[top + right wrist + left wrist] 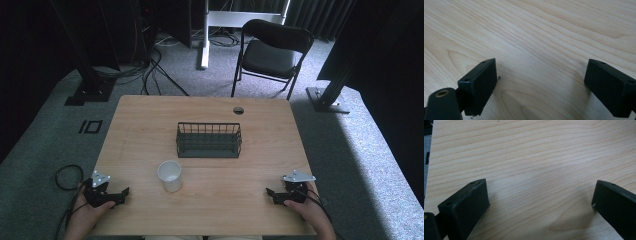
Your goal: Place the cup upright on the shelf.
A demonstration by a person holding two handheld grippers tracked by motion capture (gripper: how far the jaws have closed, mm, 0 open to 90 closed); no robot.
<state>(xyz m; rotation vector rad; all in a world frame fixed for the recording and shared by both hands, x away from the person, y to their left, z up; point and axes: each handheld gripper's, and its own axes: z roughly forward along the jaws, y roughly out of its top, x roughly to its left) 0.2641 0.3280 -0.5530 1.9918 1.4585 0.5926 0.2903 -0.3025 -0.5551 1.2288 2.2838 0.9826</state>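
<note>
A white cup (170, 175) stands upright on the wooden table (140, 125), in front of a dark wire basket (209, 140) at the table's middle. My left gripper (120, 196) rests at the near left corner, held by a hand, jaws wide apart with nothing between them. Its own view looks down at bare wood between the two black fingers (466, 205). My right gripper (272, 195) rests at the near right, also open over bare wood, its fingers (480, 82) far apart. Both grippers are well apart from the cup and the basket.
A round cable hole (238, 110) sits near the table's far edge. Behind the table stands a black folding chair (272, 50). Dark stands and cables lie on the grey carpet at the left and right. A cable loop (67, 176) lies by the left hand.
</note>
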